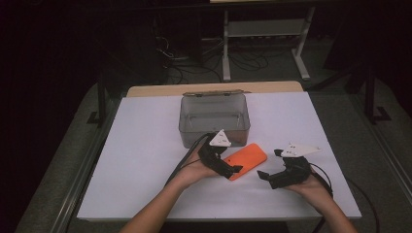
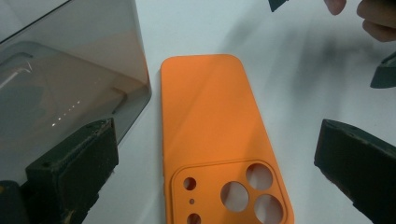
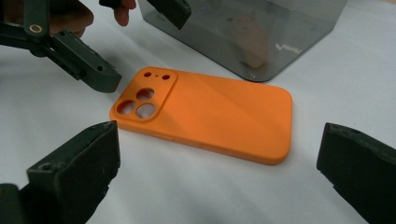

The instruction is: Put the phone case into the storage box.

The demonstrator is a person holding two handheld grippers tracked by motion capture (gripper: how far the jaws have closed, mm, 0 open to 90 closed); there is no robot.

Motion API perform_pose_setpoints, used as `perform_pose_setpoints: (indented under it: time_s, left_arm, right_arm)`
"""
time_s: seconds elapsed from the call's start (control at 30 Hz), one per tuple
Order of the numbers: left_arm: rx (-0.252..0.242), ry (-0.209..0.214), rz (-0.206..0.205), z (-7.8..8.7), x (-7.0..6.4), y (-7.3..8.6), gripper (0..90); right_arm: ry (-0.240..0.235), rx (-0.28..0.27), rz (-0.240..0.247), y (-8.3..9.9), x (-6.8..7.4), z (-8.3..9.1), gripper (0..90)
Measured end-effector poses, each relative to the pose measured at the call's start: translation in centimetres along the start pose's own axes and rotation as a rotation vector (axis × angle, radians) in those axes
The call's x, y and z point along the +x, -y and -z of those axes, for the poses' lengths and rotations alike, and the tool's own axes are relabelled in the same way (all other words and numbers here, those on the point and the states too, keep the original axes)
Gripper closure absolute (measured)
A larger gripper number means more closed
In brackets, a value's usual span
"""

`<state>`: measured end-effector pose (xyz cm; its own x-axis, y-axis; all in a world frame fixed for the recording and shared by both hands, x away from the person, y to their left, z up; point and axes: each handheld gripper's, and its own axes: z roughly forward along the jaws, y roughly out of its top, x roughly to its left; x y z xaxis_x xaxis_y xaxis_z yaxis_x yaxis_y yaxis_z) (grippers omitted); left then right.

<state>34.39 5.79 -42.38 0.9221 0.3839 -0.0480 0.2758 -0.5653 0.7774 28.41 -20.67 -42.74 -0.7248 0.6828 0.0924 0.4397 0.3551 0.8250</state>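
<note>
An orange phone case [image 1: 247, 159] lies back-up on the white table [image 1: 145, 184], just in front of a grey see-through box [image 1: 214, 119]. My left gripper [image 1: 227, 162] is open at the case's left end, its jaws standing either side of the camera cut-outs. In the left gripper view the case [image 2: 210, 116] runs between the open jaws of my left gripper [image 2: 215, 158], with the box [image 2: 65, 79] at the left. My right gripper [image 1: 270, 164] is open just right of the case, apart from it. In the right gripper view the case [image 3: 210, 112] lies ahead of my right gripper [image 3: 217, 163].
The box [image 3: 247, 32] is open-topped and looks empty; it stands close behind the case. The left gripper [image 3: 135, 42] and its hand show beyond the case. Table edges lie near at the front and right. Cables trail from both grippers.
</note>
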Motion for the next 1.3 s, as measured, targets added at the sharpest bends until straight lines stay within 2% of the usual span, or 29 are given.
perform_pose_setpoints:
  time_s: [0.33, 0.97, 1.3]
  left_arm:
    - [0.012, -0.001, -0.010, -0.7, -0.3, -0.4, 0.0]
    - [0.087, -0.021, -0.011, -2.6, -0.4, -0.1, 0.0]
    - [0.120, -0.033, -0.025, -3.5, -0.8, 0.1, 0.0]
  right_arm:
    - [-0.001, 0.000, -0.001, 0.0, 0.0, 0.0, 0.0]
    - [0.000, 0.001, -0.002, 0.0, 0.0, 0.0, 0.0]
    - [0.001, 0.001, -0.002, 0.0, -0.1, 0.0, 0.0]
